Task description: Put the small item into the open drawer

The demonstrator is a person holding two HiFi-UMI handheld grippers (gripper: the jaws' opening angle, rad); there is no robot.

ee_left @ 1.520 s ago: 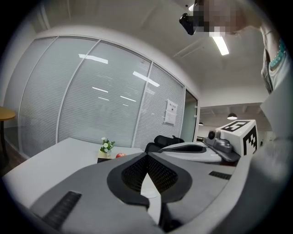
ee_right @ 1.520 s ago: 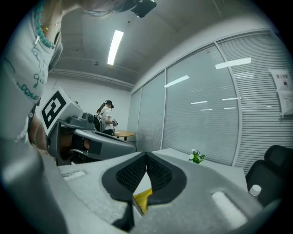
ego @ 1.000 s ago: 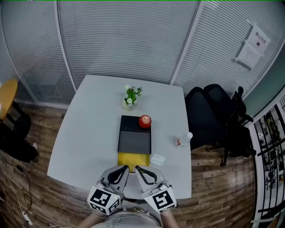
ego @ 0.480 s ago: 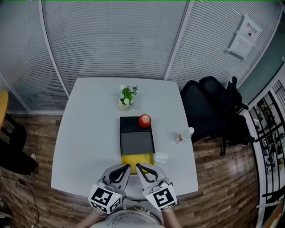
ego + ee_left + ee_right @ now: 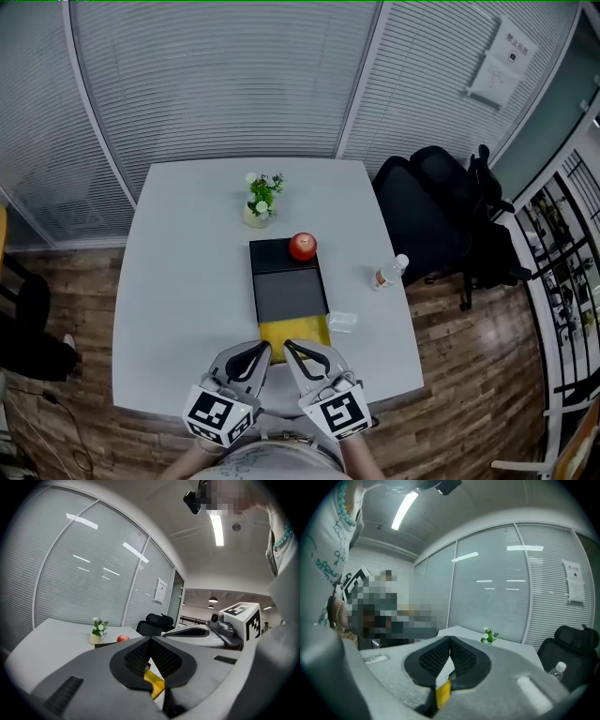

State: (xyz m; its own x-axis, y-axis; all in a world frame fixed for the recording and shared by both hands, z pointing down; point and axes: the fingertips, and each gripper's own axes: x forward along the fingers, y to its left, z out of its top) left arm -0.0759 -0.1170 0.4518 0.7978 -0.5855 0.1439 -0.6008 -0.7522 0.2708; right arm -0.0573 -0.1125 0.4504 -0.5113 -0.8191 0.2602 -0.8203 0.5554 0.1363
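A black drawer box (image 5: 289,281) stands mid-table with its yellow drawer (image 5: 293,330) pulled open toward me. A red apple (image 5: 302,246) rests on the box's far end. The small clear item (image 5: 341,322) lies on the table just right of the open drawer. My left gripper (image 5: 266,349) and right gripper (image 5: 289,349) sit side by side at the near table edge, just short of the drawer, both shut and empty. The yellow drawer (image 5: 154,682) shows below the touching jaws in the left gripper view, and again (image 5: 443,691) in the right gripper view.
A small potted plant (image 5: 259,199) stands beyond the box. A water bottle (image 5: 388,272) is near the white table's (image 5: 178,281) right edge. Black office chairs (image 5: 441,216) crowd the right side. Blinds cover the glass walls behind.
Both shut grippers have shifted slightly along the near table edge. The head view has swung, so the table and box sit a little further right in the frame.
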